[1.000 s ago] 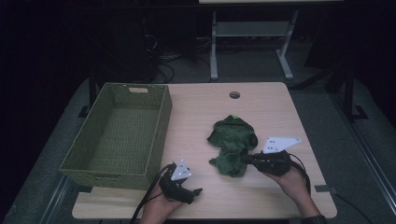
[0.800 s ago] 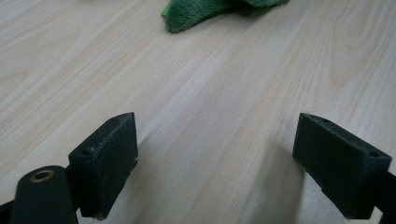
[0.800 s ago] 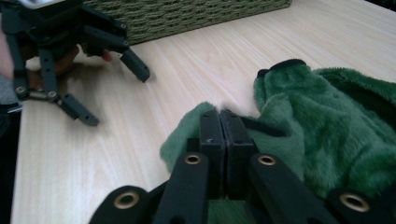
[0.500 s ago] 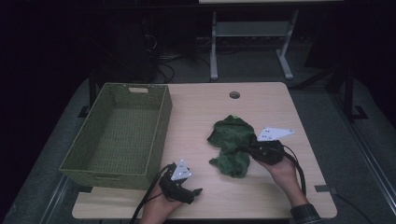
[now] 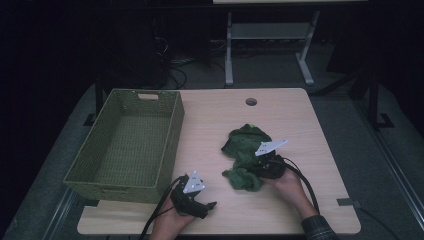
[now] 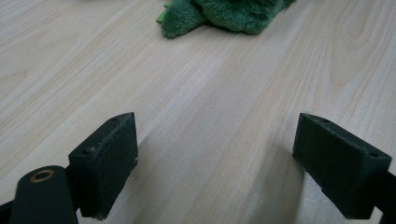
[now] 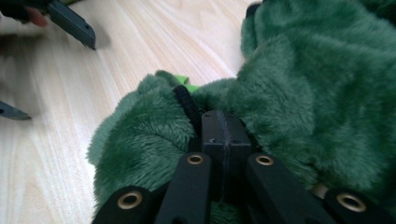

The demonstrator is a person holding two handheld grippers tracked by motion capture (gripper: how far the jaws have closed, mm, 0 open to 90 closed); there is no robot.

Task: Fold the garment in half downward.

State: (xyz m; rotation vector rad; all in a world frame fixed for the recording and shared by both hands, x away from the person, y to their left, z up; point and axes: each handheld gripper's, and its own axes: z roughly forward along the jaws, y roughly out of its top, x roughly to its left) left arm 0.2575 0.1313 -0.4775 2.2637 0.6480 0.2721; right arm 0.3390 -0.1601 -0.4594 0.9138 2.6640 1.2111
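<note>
Nearest, the left claw (image 5: pixel 209 204) rests released on the counter (image 5: pixel 300 125). Right of it, the right claw (image 7: pixel 222 122) is clenched at the green plush toy's (image 5: pixel 245 150) near edge; its hold looks shallow, so the toy could slip before reaching the wicker basket (image 5: pixel 165 150) far left.

Green cloth (image 5: pixel 245 155) looks plush and fuzzy, like fleece. The table (image 5: pixel 220 120) is pale wood grain with a smooth, matt finish. The basket (image 5: pixel 125 145) is olive woven wicker, rough-textured. Gripper pads (image 6: pixel 105 161) are matt black, slightly grainy plastic.
</note>
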